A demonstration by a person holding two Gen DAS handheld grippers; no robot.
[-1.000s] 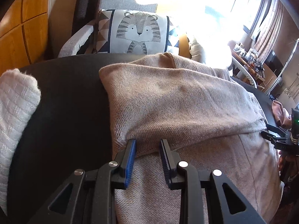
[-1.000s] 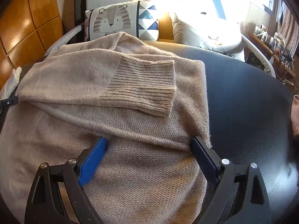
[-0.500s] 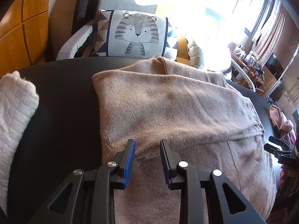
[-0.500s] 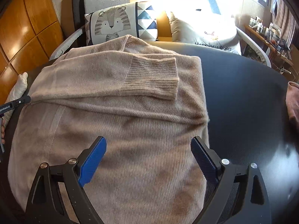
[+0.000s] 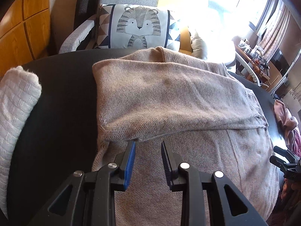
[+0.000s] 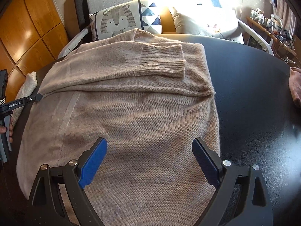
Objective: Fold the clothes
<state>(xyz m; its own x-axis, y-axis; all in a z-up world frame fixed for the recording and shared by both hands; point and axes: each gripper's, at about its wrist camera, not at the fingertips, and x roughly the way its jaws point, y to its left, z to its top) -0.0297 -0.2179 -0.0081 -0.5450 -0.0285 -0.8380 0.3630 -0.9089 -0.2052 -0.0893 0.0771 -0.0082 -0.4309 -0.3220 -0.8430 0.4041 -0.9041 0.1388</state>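
Observation:
A beige knit sweater [image 5: 169, 98] [image 6: 135, 113] lies flat on the black table [image 5: 62, 94] [image 6: 254, 98]. Its sleeves are folded across the chest, and a ribbed cuff [image 6: 161, 60] rests on top. My left gripper [image 5: 148, 145] hovers over the sweater's left side, just short of the folded sleeve's edge. Its fingers stand a little apart with only flat fabric under them. In the right wrist view the left gripper [image 6: 28, 100] touches the sweater's left edge. My right gripper [image 6: 149, 143] stands wide open over the lower body of the sweater, and the right gripper [image 5: 282, 162] shows at the left wrist view's right edge.
A white knit garment [image 5: 17, 101] [image 6: 28, 84] lies at the table's left edge and a pink garment [image 5: 284, 116] [image 6: 295, 86] at its right edge. Behind the table stands a chair with a tiger cushion [image 5: 139, 28] [image 6: 116, 20]. A hand [image 6: 5, 130] holds the left gripper.
Both grippers have drawn back toward the sweater's hem. The left fingertips, earlier on the folded sleeve's edge, now sit just short of it. The right gripper left the side fold, still wide open.

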